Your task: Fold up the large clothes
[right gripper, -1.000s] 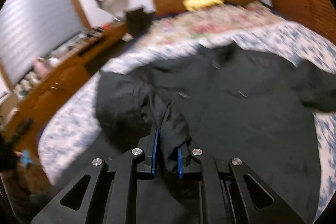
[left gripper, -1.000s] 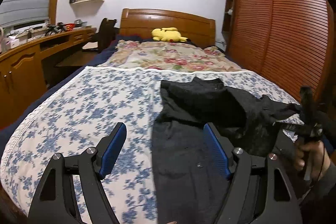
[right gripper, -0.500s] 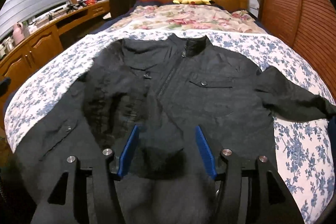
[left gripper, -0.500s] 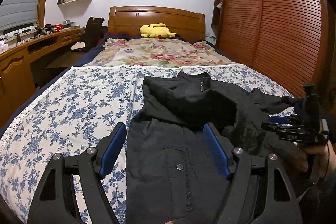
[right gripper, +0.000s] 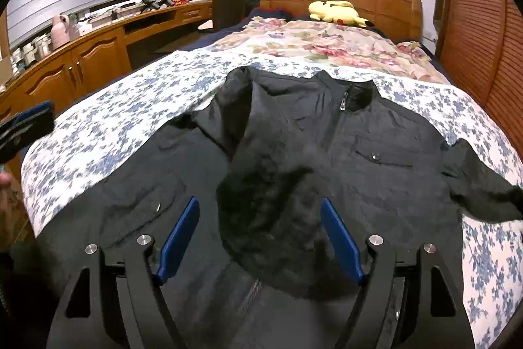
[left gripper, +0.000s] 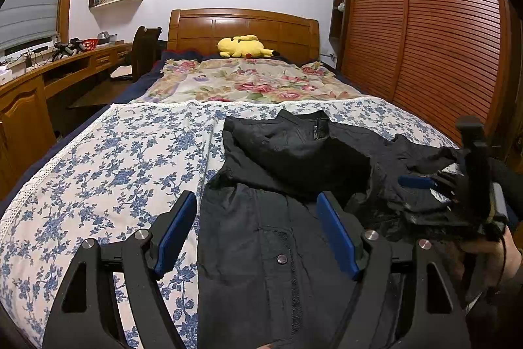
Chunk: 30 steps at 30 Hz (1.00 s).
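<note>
A large black jacket (right gripper: 359,159) lies front-up on the blue-flowered bedspread (right gripper: 108,126), collar toward the headboard. Its left sleeve (right gripper: 271,195) is folded across the chest and lies loose between the fingers of my right gripper (right gripper: 260,237), which is open and empty just above it. The other sleeve (right gripper: 483,185) stretches out to the right. My left gripper (left gripper: 258,231) is open and empty over the jacket's left front panel (left gripper: 248,251). The right gripper (left gripper: 425,185) also shows in the left wrist view, at the right, over the fabric.
A floral quilt (left gripper: 248,84) and a yellow plush toy (left gripper: 243,46) lie toward the wooden headboard (left gripper: 245,28). A wooden desk with cabinets (right gripper: 81,54) and a chair (right gripper: 228,5) run along the left. A slatted wardrobe (left gripper: 441,38) stands close on the right.
My right gripper has opened and let go of the sleeve, which now lies across the jacket's chest. Both grippers have swung to face the headboard; the left stayed open.
</note>
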Motion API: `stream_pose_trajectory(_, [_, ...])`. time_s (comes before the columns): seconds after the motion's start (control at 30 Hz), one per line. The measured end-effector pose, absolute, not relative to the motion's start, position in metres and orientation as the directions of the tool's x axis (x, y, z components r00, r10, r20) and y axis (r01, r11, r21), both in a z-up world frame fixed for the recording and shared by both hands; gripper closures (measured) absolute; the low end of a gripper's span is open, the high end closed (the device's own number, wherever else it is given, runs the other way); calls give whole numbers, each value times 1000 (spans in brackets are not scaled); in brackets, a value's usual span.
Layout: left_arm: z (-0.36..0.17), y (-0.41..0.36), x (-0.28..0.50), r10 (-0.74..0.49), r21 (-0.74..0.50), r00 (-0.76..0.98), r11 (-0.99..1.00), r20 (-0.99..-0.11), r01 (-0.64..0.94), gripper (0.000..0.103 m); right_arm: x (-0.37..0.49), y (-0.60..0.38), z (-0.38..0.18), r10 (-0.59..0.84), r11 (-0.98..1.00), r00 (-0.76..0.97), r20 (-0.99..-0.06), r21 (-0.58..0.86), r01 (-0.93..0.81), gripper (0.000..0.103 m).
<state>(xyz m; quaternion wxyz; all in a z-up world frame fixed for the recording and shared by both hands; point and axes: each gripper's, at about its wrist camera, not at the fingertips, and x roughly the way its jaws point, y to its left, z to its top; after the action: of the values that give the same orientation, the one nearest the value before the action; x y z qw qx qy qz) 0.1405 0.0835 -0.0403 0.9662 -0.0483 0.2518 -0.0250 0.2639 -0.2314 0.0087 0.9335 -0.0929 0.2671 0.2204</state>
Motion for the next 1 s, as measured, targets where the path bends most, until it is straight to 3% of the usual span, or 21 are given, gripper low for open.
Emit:
stream_pose_trajectory(0.2, [-40, 84, 139, -78, -108, 872, 994, -483, 28, 26, 298, -218, -2, 273, 886, 742, -613, -141, -442, 25])
stream_pose_trajectory(0.27, [-40, 84, 138, -75, -105, 874, 994, -479, 28, 26, 308, -219, -7, 279, 881, 710, -647, -122, -458, 41])
stream_pose_trajectory(0.3, [-40, 84, 137, -74, -102, 875, 994, -479, 28, 26, 313, -221, -9, 276, 880, 694, -665, -115, -460, 54])
stream_pose_trajectory(0.33, [-40, 85, 137, -77, -103, 875, 994, -478, 31, 26, 315, -223, -10, 267, 881, 689, -673, -120, -458, 74])
stream_pose_trajectory(0.4, [-40, 85, 137, -76, -103, 876, 994, -477, 31, 26, 316, -225, -12, 262, 872, 676, -689, -130, -471, 88])
stream_pose_trajectory(1.0, [-38, 83, 135, -67, -75, 878, 997, -474, 35, 26, 249, -269, 60, 577, 750, 564, -591, 108, -653, 92])
